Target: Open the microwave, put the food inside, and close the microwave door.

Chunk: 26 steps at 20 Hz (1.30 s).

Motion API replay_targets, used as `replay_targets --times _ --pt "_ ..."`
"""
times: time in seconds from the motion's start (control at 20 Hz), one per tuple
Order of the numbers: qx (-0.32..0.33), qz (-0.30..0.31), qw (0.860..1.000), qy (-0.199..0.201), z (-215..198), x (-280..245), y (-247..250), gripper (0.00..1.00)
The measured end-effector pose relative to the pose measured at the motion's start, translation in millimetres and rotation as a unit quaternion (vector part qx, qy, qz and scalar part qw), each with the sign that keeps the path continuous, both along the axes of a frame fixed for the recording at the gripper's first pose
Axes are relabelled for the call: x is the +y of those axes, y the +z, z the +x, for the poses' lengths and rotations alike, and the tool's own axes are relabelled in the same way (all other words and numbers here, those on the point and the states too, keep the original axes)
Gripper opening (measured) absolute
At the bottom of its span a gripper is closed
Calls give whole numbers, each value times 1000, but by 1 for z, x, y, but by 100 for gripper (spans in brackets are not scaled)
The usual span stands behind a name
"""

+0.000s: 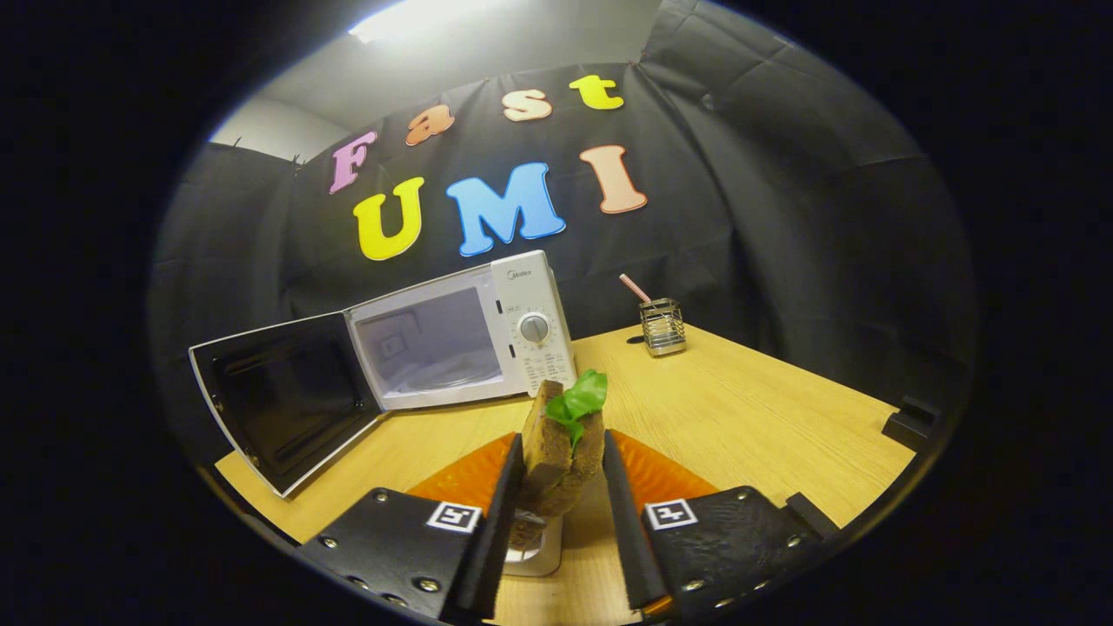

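Observation:
A sandwich [556,461] of brown bread with a green lettuce leaf [581,400] stands upright between my fingers. My gripper [563,439] is shut on the sandwich, one finger pressing on each side. Beyond the fingers and a little left, a white microwave [530,326] stands on the wooden table [748,417]. Its door [287,396] is swung wide open to the left, and the pale cavity [430,348] shows inside. An orange plate [469,478] lies below and behind the fingers. Under the sandwich sits a small white stand [539,552].
A metal wire holder [663,326] with a striped straw stands at the back of the table, right of the microwave. A small black block [909,422] sits at the table's right edge. The open door reaches out to the table's left front edge.

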<state>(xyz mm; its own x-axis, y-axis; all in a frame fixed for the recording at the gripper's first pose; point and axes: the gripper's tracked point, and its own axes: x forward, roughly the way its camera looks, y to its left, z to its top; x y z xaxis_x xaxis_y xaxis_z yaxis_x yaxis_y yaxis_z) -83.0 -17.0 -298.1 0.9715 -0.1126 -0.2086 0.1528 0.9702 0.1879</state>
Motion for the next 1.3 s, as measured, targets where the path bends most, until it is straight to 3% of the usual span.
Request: replay_targets --times 0.05,0.2,0.25,0.3,0.65,0.9,1.3 --pt "2 -4 1000 11 1 5 1 51" --pt "-3 14 1000 14 4 10 3 23" --pt "-6 11 1000 18 5 13 5 23" --pt "-8 6 1000 26 2 19 8 16" --pt "-46 -6 998 37 9 32 47 16" --pt "-60 -12 996 69 32 57 68 16" --pt "-56 40 990 123 89 102 80 16"
